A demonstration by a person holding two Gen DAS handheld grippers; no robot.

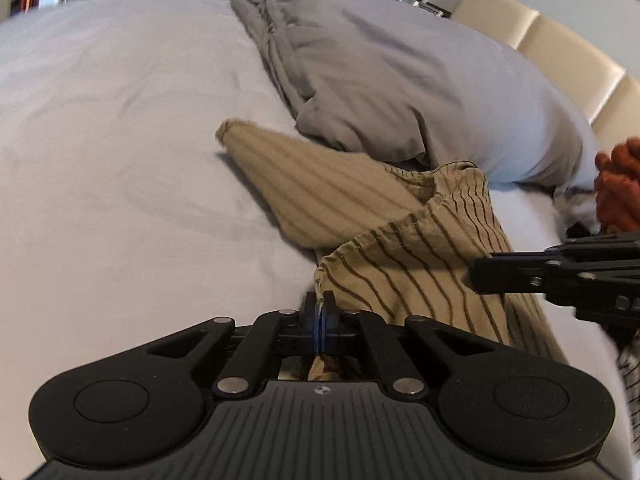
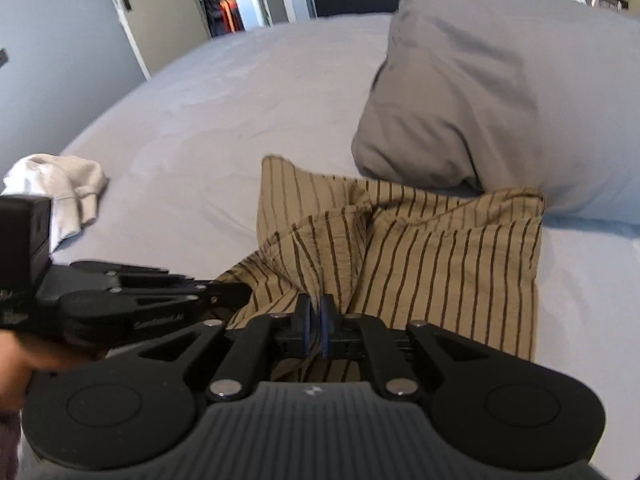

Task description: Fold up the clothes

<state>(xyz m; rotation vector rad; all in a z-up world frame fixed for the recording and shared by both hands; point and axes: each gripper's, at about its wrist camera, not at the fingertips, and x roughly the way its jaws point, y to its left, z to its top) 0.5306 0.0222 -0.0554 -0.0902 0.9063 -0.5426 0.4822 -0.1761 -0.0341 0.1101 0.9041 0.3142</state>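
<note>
Both tongs, left (image 1: 319, 305) and right (image 2: 315, 307), pinch the striped garment (image 2: 420, 256), its near edge hidden beneath them.

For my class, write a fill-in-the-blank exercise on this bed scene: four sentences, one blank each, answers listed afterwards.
1. The left gripper is shut on the tan garment, whose dark pattern is ____.
2. The garment lies on a bed covered by a sheet coloured ____.
3. Behind the garment rests a grey ____.
4. Near the bed's edge in the right wrist view lies a crumpled cloth coloured ____.

Answers: stripes; grey; pillow; white
</note>
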